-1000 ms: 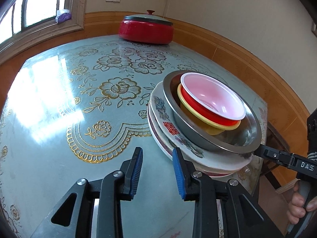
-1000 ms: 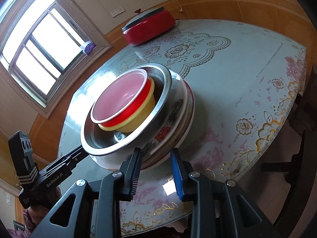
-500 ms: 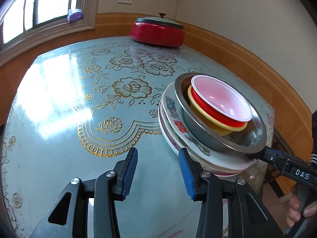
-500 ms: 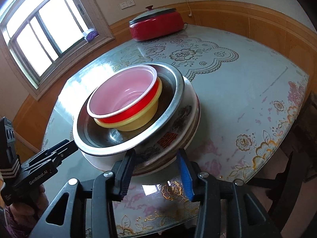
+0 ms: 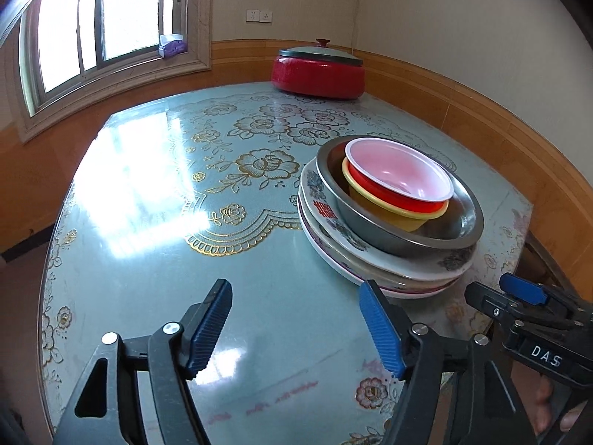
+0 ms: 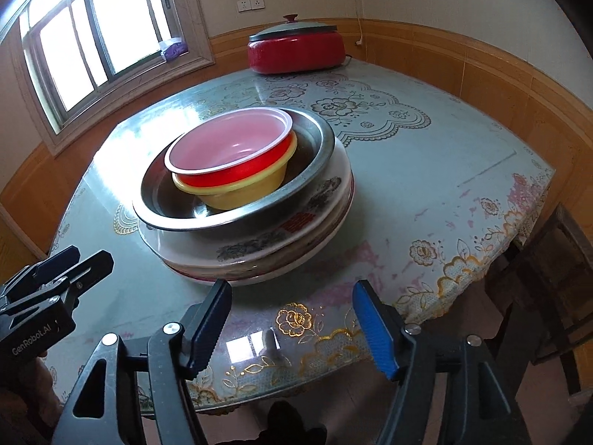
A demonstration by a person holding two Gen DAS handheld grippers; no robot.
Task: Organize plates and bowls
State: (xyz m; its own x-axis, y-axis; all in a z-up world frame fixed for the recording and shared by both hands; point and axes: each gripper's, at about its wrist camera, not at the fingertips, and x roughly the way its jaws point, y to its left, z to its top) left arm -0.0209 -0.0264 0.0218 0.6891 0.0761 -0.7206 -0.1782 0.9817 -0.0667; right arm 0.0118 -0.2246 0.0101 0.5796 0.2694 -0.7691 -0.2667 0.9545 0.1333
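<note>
One stack stands on the table: flowered white plates [image 5: 333,228] [image 6: 259,248] at the bottom, a steel bowl [image 5: 370,222] [image 6: 237,215] on them, then a yellow bowl [image 5: 393,217] [image 6: 244,191] and a red bowl with a pale pink inside [image 5: 398,174] [image 6: 229,144]. My left gripper [image 5: 294,296] is just short of the stack, jaws opening, nothing between them. My right gripper [image 6: 291,293] is in front of the plates' near edge, jaws opening and empty. Each gripper shows in the other's view: the right gripper [image 5: 493,296] and the left gripper [image 6: 85,259].
A red lidded electric pot [image 5: 318,70] [image 6: 296,50] stands at the table's far edge by the wall. The table [image 5: 148,244] wears a blue-green flowered cloth. A window [image 5: 103,18] is at the left. A dark chair [image 6: 556,278] stands by the table's right edge.
Both grippers' jaws have spread wide and drawn back from the stack's rim. The stack rests on the table and has not shifted.
</note>
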